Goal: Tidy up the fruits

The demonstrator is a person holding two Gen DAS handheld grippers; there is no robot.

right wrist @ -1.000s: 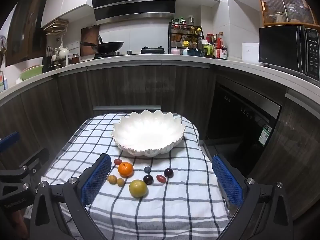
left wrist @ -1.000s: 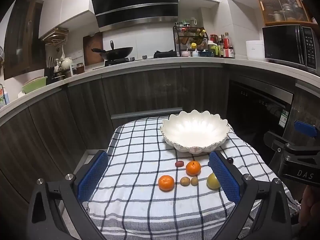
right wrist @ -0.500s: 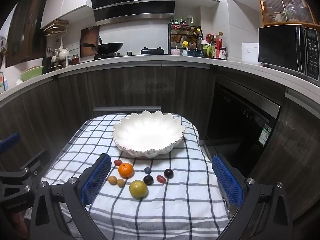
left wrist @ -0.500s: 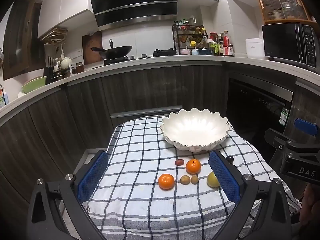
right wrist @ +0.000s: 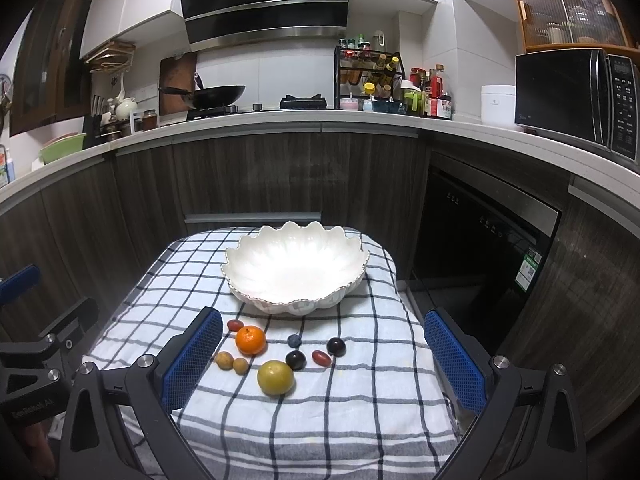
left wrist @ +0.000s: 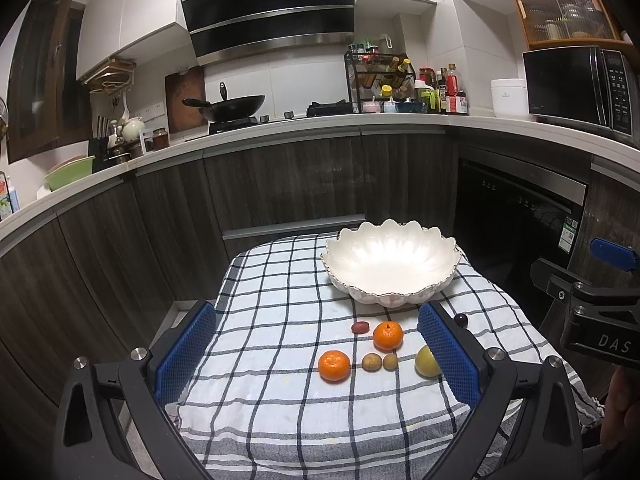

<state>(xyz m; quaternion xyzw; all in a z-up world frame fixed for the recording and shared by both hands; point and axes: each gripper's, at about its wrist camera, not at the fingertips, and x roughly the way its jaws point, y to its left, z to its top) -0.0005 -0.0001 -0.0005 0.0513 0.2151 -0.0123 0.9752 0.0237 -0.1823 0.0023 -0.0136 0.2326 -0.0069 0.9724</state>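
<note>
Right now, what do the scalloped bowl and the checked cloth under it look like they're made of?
Scalloped bowl: probably glazed ceramic, glossy white with bright glare and a thin metallic-looking rim line. Checked cloth: soft woven fabric, matte, rumpled at its edges.

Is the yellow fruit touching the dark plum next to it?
Cannot tell. In the right wrist view the yellow fruit and dark plum overlap with no cloth between; the left claw hides the plum.

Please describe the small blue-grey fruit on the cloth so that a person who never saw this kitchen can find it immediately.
Start at the white scalloped bowl on the checked cloth. Just in front of the bowl, right of the orange mandarin, lies the blueberry. It is the smallest fruit there and the only bluish one; the round fruits nearest it are darker and larger.
</note>
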